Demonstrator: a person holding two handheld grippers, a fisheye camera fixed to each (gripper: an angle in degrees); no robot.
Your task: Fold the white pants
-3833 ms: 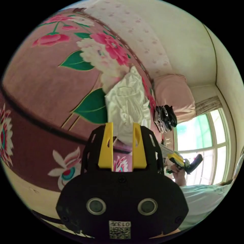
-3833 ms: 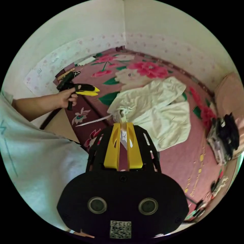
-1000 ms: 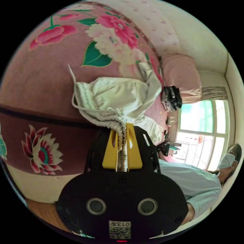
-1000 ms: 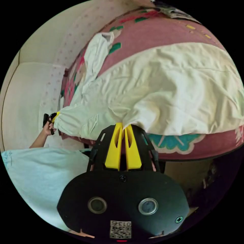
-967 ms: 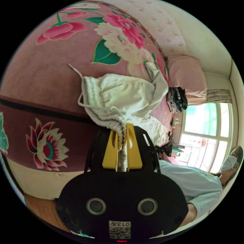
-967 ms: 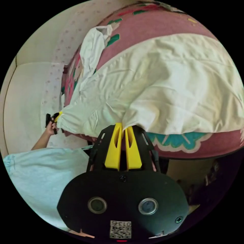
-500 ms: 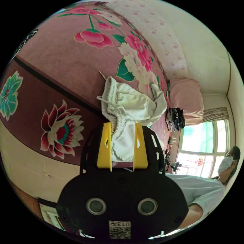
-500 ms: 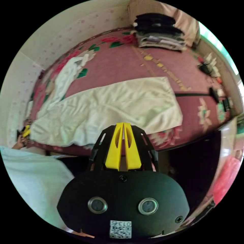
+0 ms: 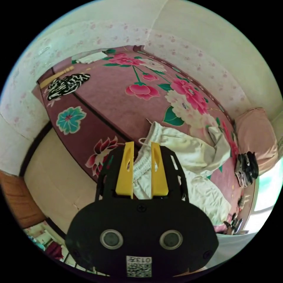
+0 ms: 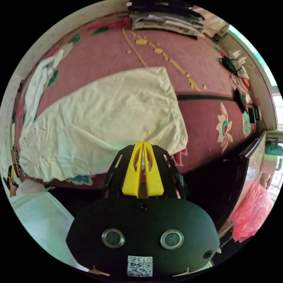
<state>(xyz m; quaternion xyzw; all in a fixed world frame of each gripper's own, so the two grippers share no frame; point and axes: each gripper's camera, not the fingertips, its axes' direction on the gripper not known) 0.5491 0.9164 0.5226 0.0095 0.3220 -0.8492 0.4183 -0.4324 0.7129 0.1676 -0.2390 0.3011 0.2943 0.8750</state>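
the white pants (image 10: 100, 115) lie spread flat along the near edge of the bed (image 10: 206, 118), laid out for folding; the left hand-held gripper (image 9: 141, 147), jaws parted, hovers at the waistband, while the right hand-held gripper (image 10: 143, 146), jaws together, holds nothing

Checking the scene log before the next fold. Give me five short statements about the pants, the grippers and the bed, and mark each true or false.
1. The white pants lie on a pink floral bedspread. True.
2. The left gripper is clamped shut on the waistband. False: its jaws stand apart, with the gathered waistband seen between them.
3. The right gripper has its jaws together. True; no cloth shows between them.
4. Both pant legs lie neatly side by side. False: one leg trails away from the main spread.
5. A stack of folded clothes sits farther along the bed. True.
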